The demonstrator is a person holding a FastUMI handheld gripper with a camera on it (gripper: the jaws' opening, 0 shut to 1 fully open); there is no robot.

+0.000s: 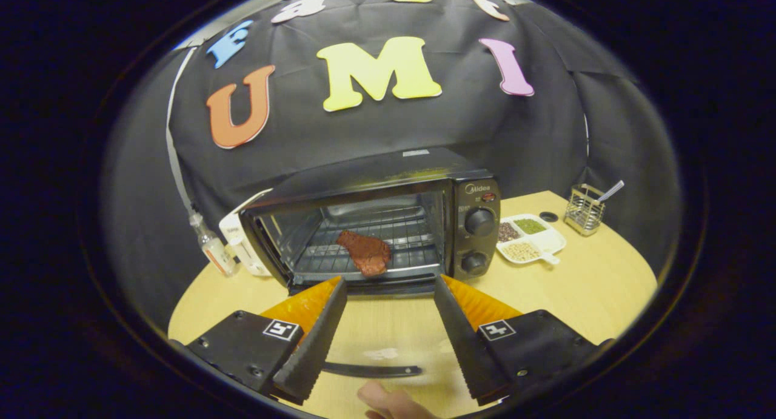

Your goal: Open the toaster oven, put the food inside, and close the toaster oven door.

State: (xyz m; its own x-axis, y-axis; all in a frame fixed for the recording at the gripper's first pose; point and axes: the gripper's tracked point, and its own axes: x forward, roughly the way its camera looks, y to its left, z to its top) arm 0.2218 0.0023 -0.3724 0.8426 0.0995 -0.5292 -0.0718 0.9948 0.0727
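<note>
Landmark: toaster oven [388, 225], black, standing on the wooden surface [606, 279] against the booth wall.
Left of the oven: a small clear bottle [212, 249] and a white appliance [242, 246], both close to its left side near the surface's edge.
Oven door: the glass door [388, 346] is dropped open and flat towards the jaws, its dark handle [370, 369] at the near end.
Food: a reddish slab of meat [365, 252] lies on the wire rack [400, 237] inside the oven, near the front.
Jaws: the gripper [388, 288] is released, its fingers wide apart and holding nothing, tips just short of the oven mouth.
Open room: bare door glass lies between the fingers.
Near edge: a person's hand [391, 404] shows below the door handle.
Right of the oven: a white divided dish [532, 237] of grains, then a wire basket [585, 210] with a utensil, with bare surface around them.
</note>
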